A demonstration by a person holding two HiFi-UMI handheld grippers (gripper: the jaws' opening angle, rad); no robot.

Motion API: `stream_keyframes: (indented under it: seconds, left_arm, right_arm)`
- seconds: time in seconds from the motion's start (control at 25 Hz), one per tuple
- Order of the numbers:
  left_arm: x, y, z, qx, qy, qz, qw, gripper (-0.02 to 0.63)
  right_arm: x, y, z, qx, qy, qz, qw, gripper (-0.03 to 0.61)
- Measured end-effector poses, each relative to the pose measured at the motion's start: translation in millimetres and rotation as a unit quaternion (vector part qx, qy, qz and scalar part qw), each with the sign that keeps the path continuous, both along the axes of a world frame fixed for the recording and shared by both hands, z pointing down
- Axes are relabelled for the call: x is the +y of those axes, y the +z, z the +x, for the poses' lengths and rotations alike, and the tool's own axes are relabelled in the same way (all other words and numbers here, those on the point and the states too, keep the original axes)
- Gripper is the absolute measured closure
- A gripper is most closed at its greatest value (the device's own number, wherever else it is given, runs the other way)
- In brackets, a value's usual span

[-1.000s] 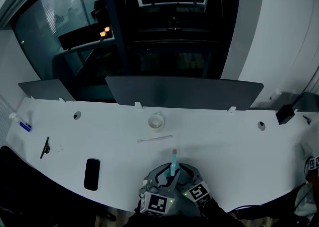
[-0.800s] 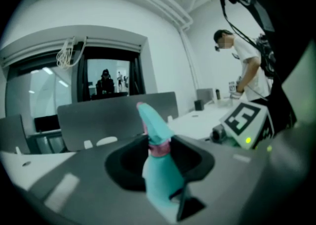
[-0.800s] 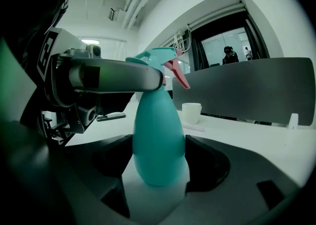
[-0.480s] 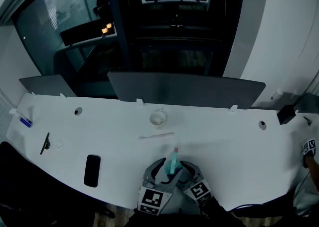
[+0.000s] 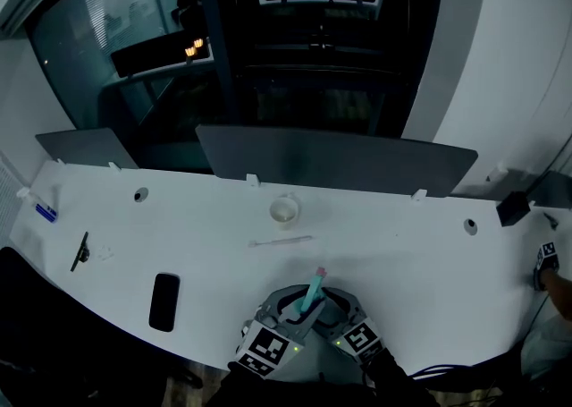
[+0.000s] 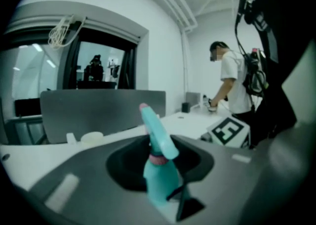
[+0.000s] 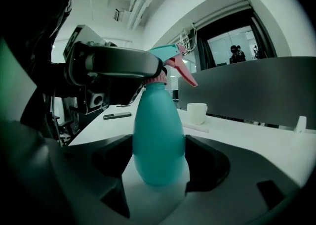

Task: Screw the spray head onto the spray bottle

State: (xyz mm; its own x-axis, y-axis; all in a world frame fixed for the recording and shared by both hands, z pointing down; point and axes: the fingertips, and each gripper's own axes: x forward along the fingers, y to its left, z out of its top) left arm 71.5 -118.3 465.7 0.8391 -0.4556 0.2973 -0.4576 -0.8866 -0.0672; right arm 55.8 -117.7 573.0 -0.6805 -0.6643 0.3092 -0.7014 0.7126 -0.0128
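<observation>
- While closing round the spray head (image 6: pixel 155 135), presses left gripper (image 6: pixel 158 169) jaws on its pink collar (image 7: pixel 159 74).
- Clamps spray bottle (image 7: pixel 158 135) belly between right gripper (image 7: pixel 159 164) jaws, partly open, pads touching both sides.
- Locates both roughly upright over white table (image 5: pixel 402 253), near edge.

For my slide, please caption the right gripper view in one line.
The right gripper holds the spray bottle while the left gripper is closing its jaws around the spray head.

Dim bluish light throughout; both gripper views bulge, edges blackened.
</observation>
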Motion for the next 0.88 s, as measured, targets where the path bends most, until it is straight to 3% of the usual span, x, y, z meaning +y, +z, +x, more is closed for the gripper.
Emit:
stream_keyframes:
  seconds: [0.16,0.28,0.36,0.52,0.64,0.76,0.88]
  left_arm:
    - [9.1,2.4,-1.1,-0.034,0.097,0.0,0.9947,0.485]
    - [11.3,1.3,-2.1,-0.06,0.135,0.007,0.989,0.484]
    - [10.9,1.4,-0.6,-0.072,0.127,0.015,0.9892,0.484]
    - [5.5,1.1,-2.8,-0.045,0.044,0.013,0.998,0.483]
    - [0.4,1.1,-5.5,-0.026,-0.032,0.014,0.9991,0.483]
    - [0.6,1.0,-5.7,-0.022,-0.067,0.016,0.9974,0.483]
    - [7.8,2.2,-5.0,-0.031,-0.007,0.021,0.9993,0.484]
  right_arm:
    - [6.7,3.4,-4.4,-0.002,-0.102,-0.009,0.995,0.238]
    - [7.0,2.8,-8.8,0.023,-0.158,-0.019,0.987,0.238]
    - [10.4,0.7,-6.4,0.04,-0.148,-0.03,0.988,0.238]
    - [9.7,-26.3,5.1,-0.026,-0.015,-0.004,1.0,0.238]
    - [3.1,-38.5,-10.5,0.013,0.037,0.029,0.999,0.238]
    - [0.9,-37.5,-18.3,0.04,0.054,0.038,0.997,0.252]
    - [5.8,-38.3,-18.6,0.009,-0.014,0.035,0.999,0.258]
